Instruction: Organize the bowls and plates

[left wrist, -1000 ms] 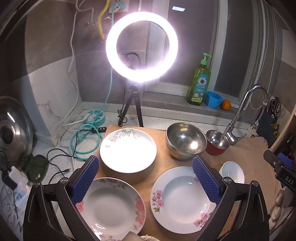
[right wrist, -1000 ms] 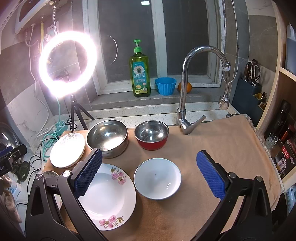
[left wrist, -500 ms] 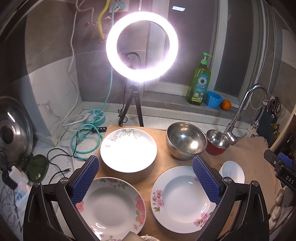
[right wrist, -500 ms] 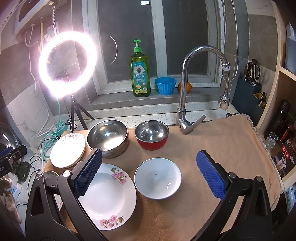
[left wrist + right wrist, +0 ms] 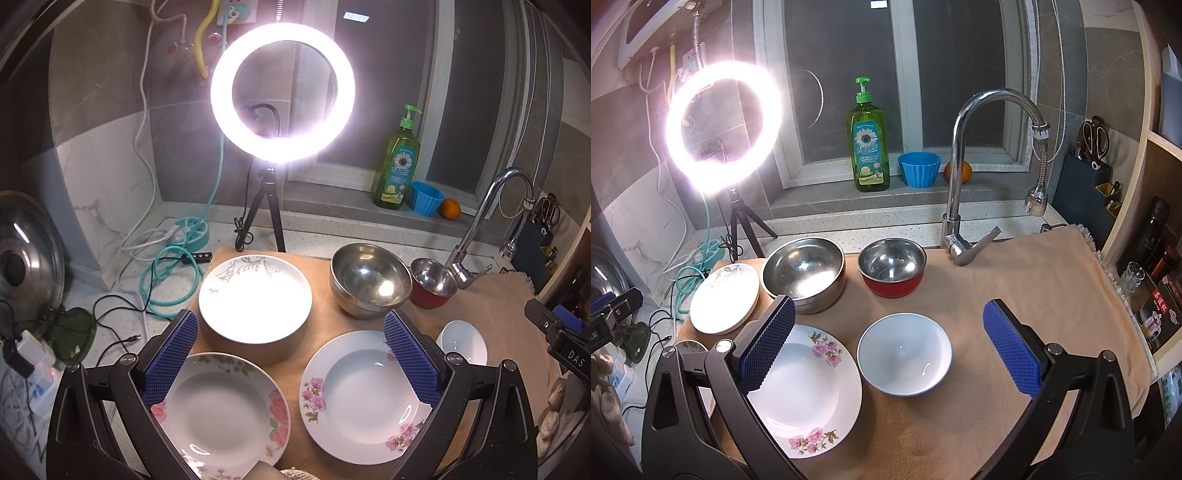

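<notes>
While five dishes and a third plate wait on the beige cloth [image 5: 1015, 295], nothing is held by either gripper. The two pink-flower plates lie nearest: one [image 5: 218, 410] at the front left edge, the other [image 5: 364, 395] just beside it to the right. Behind them the leaf plate [image 5: 255, 297] sits on a round stand. The big steel bowl [image 5: 804, 273] is next to it, the red bowl [image 5: 892, 266] stands beside that one, close to the tap [image 5: 960, 177]. The white bowl [image 5: 904, 353] rests in front of the red bowl, near the right flower plate but apart from it.

The left gripper [image 5: 291, 360] hangs above the flower plates with its blue pads wide apart and empty. The right gripper [image 5: 888, 349] hangs over the white bowl, pads also spread wide, touching nothing.

Farther back a ring light [image 5: 282, 92] shines on its tripod. On the window sill stand a soap bottle [image 5: 868, 147], a blue cup [image 5: 919, 169] and an orange [image 5: 964, 171].
</notes>
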Motion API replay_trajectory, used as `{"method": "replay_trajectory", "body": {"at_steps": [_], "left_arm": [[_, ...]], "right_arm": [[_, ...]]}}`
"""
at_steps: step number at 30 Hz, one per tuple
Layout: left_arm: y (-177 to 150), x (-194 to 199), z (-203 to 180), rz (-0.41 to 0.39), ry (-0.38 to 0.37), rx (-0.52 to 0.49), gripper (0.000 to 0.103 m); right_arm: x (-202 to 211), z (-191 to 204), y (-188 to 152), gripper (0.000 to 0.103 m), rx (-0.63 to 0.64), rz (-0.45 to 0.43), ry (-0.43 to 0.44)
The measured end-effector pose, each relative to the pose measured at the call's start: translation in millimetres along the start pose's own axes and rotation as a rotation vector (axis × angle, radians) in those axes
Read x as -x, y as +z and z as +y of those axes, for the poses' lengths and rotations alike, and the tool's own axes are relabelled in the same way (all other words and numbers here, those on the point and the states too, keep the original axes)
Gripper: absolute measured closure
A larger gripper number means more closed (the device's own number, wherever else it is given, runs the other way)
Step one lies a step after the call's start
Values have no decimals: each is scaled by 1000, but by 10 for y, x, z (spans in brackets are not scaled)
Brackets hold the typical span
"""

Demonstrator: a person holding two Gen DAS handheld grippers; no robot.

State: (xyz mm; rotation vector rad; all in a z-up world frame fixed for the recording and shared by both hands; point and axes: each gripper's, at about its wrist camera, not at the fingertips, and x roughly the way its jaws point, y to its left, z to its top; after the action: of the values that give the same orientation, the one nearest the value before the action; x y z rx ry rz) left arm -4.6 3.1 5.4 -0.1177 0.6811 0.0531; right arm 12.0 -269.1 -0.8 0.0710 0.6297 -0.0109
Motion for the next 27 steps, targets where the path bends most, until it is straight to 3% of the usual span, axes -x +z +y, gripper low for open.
{"method": "replay_trajectory", "body": {"at_steps": [27], "left_arm": [[-5,-10,2,1,4,2,2]], "right_arm": [[-26,5,-18,0,0,4,0]]}}
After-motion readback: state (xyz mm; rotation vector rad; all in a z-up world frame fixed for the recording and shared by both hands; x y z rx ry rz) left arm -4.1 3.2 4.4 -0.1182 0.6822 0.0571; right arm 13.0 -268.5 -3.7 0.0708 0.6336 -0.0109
